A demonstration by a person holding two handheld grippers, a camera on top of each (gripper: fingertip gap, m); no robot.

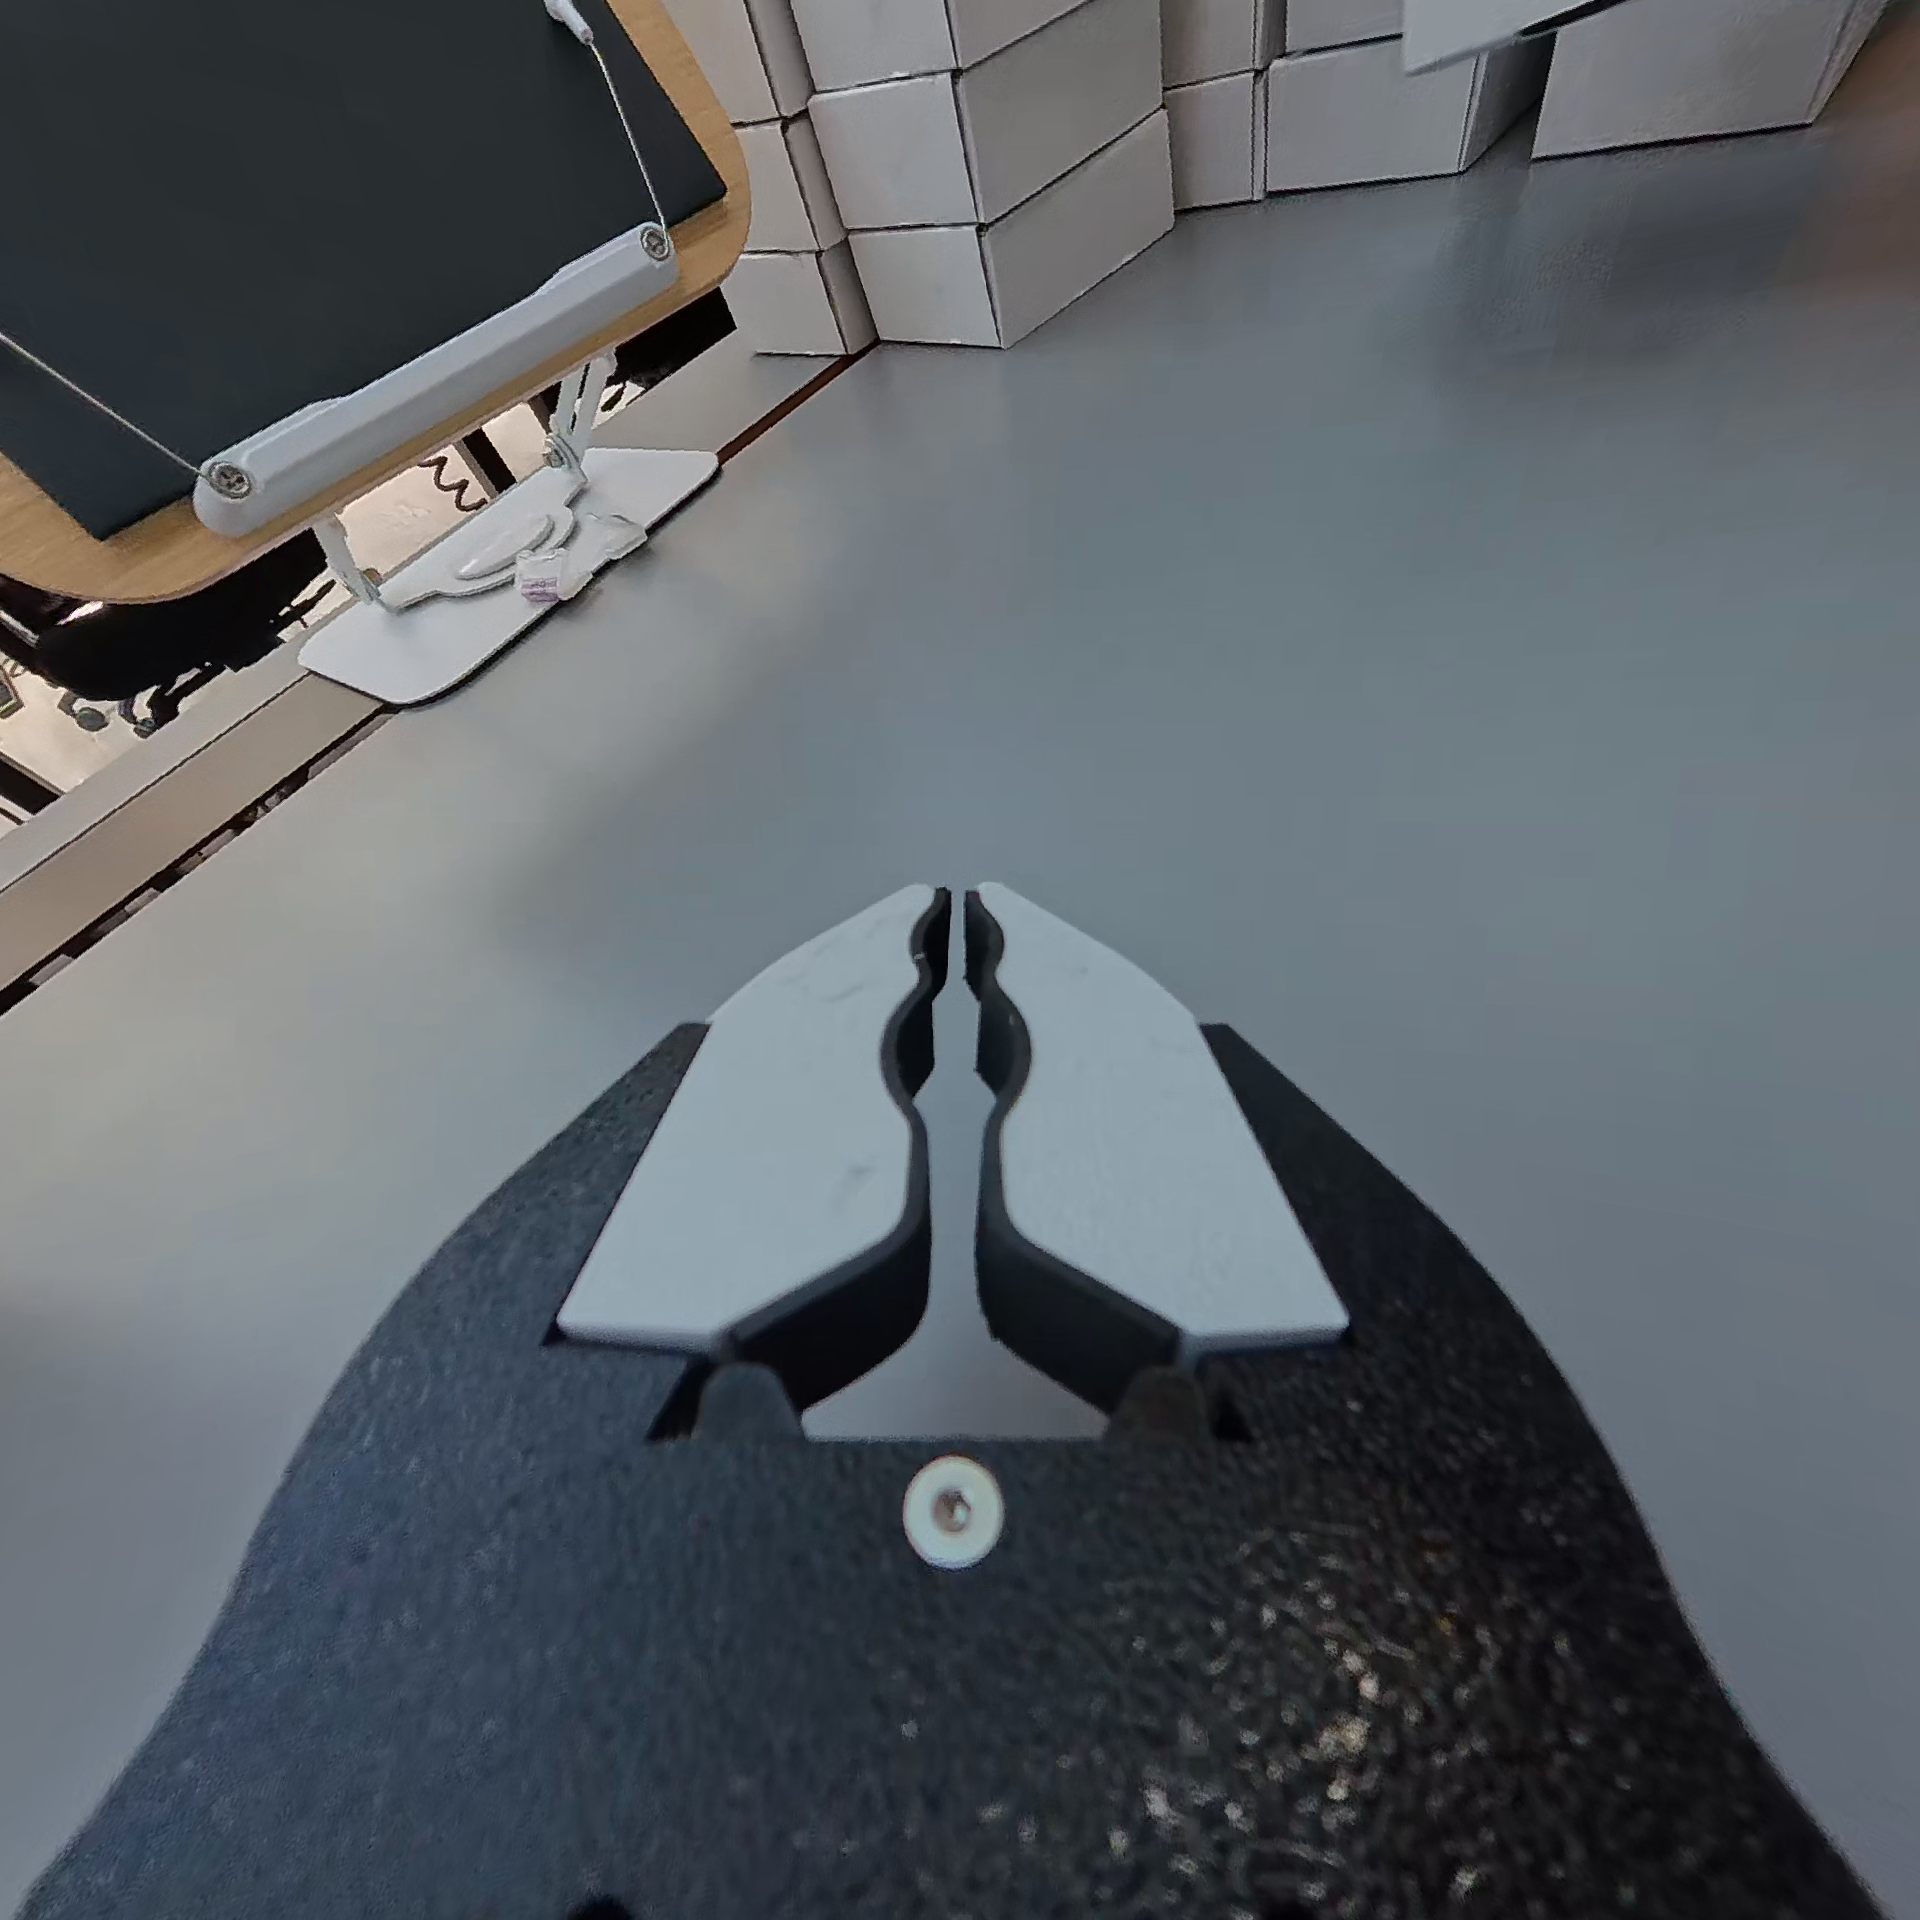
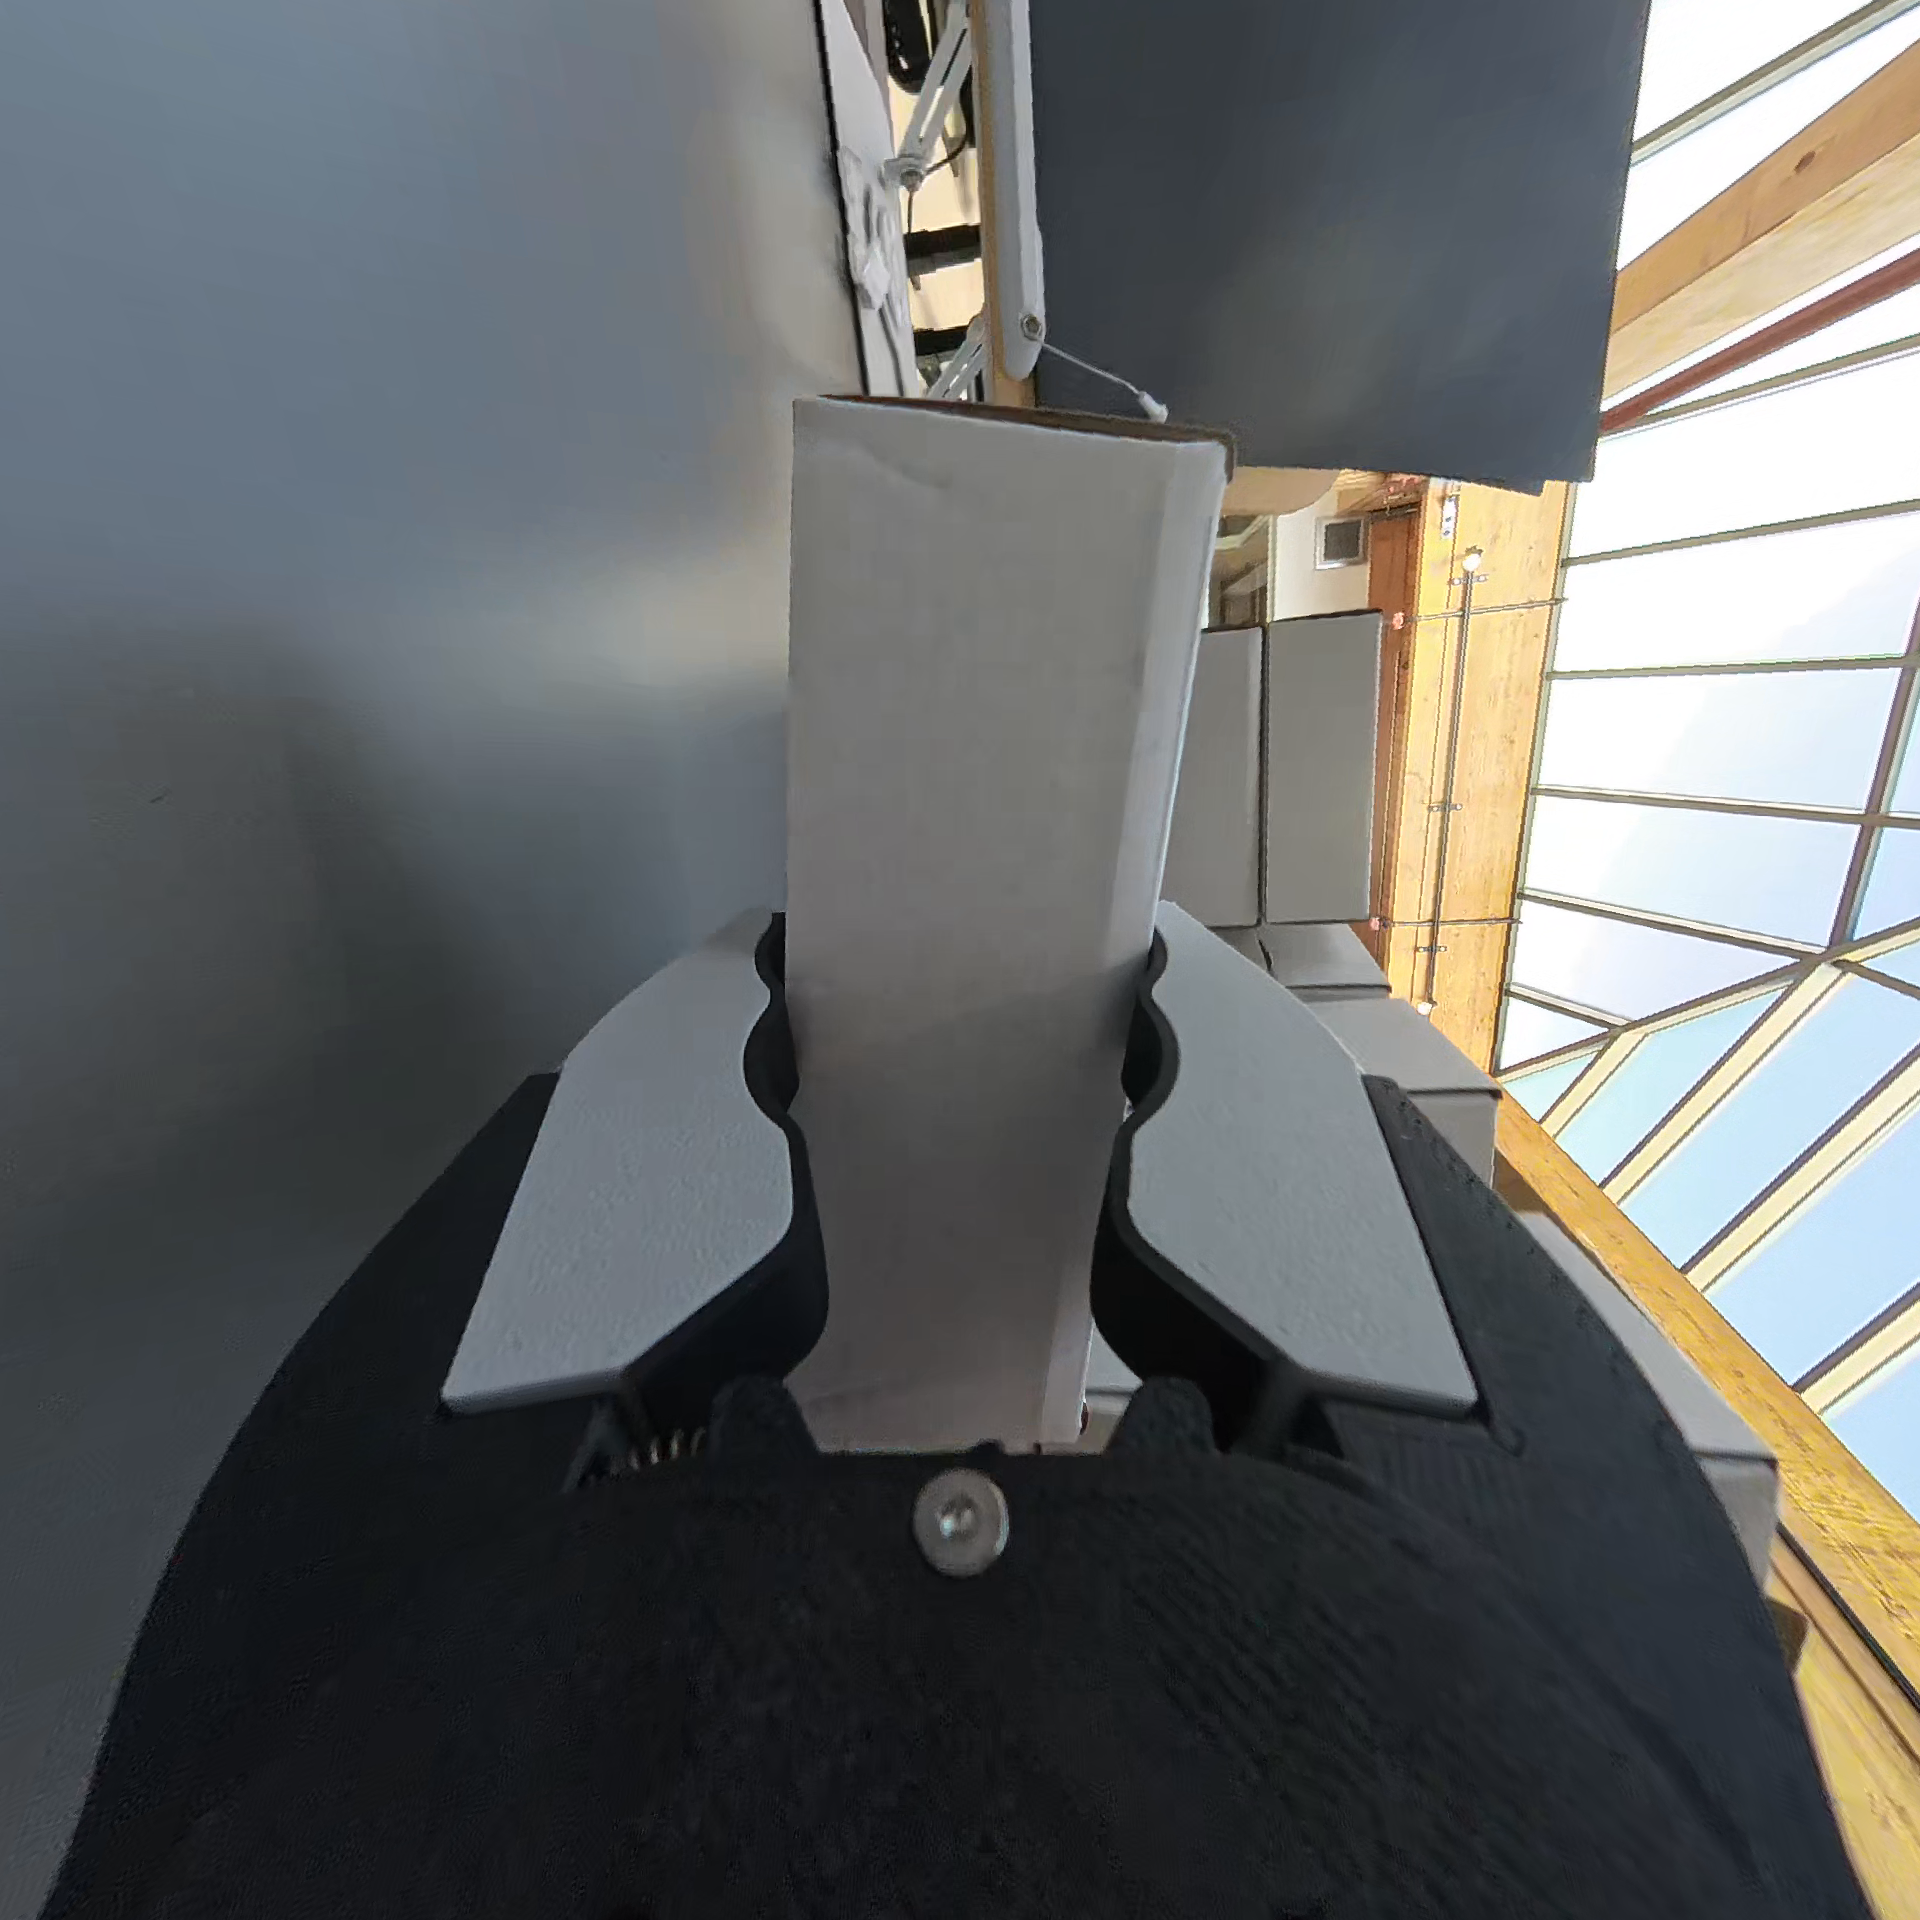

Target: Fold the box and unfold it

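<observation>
My right gripper (image 2: 961, 935) is shut on a white cardboard box (image 2: 987, 727); the box stands out forward between the two fingers, and both pads press its sides. The view is rolled sideways, with the grey table (image 2: 364, 520) at the left. A corner of the held box shows at the top right of the left wrist view (image 1: 1475, 31). My left gripper (image 1: 957, 896) is shut and empty, with only a hairline gap between its tips. It hovers over bare grey table (image 1: 1247, 623).
Stacks of white boxes (image 1: 997, 177) stand along the table's far edge. A tilted stand with a dark panel on a white base (image 1: 499, 613) stands at the left. The table's left edge (image 1: 208, 790) runs diagonally. Windows and wooden beams (image 2: 1714, 831) show at the right.
</observation>
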